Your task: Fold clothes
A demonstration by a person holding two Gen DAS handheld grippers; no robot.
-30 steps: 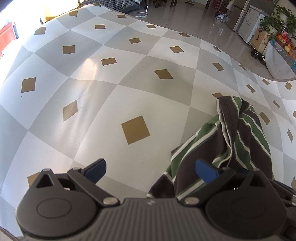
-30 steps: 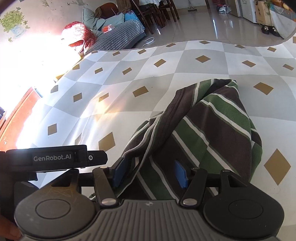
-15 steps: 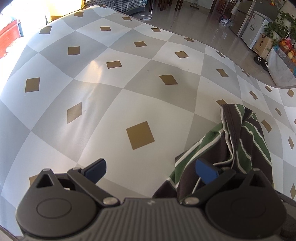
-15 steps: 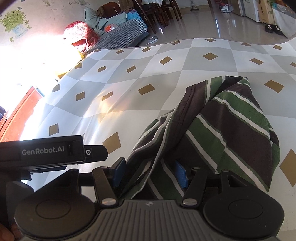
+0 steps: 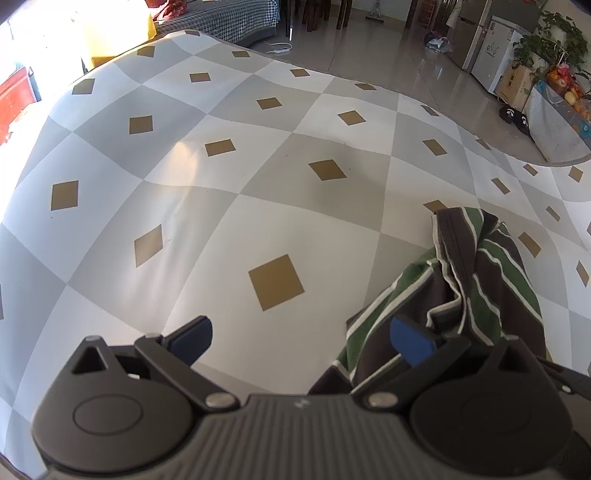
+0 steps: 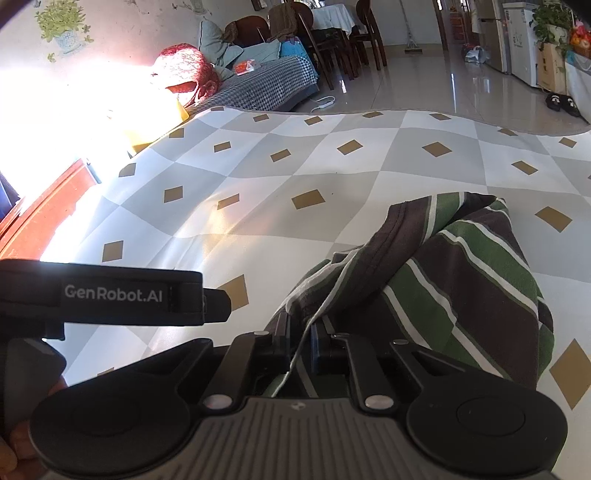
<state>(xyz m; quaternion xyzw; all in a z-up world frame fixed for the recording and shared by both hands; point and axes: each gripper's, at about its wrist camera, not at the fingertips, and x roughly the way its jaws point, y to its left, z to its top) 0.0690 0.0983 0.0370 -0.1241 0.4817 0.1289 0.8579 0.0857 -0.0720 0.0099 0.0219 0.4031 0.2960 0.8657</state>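
Right gripper (image 6: 299, 345) pinching hem of striped garment (image 6: 461, 280); left gripper (image 5: 301, 338) spread, empty. Garment bunched near surface's near edge. Checkered grey-white cloth (image 5: 258, 192); tiled floor (image 5: 406, 62), fridge (image 5: 476, 33) beyond.

A grey-and-white checked surface (image 5: 229, 206) with gold diamonds carries a crumpled green, brown and white striped garment (image 6: 461, 280)

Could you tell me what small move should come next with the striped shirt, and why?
Probably lift the right gripper to draw the striped shirt out of its bunched heap: it is shut on an edge, while the left gripper is open beside the cloth, holding nothing.
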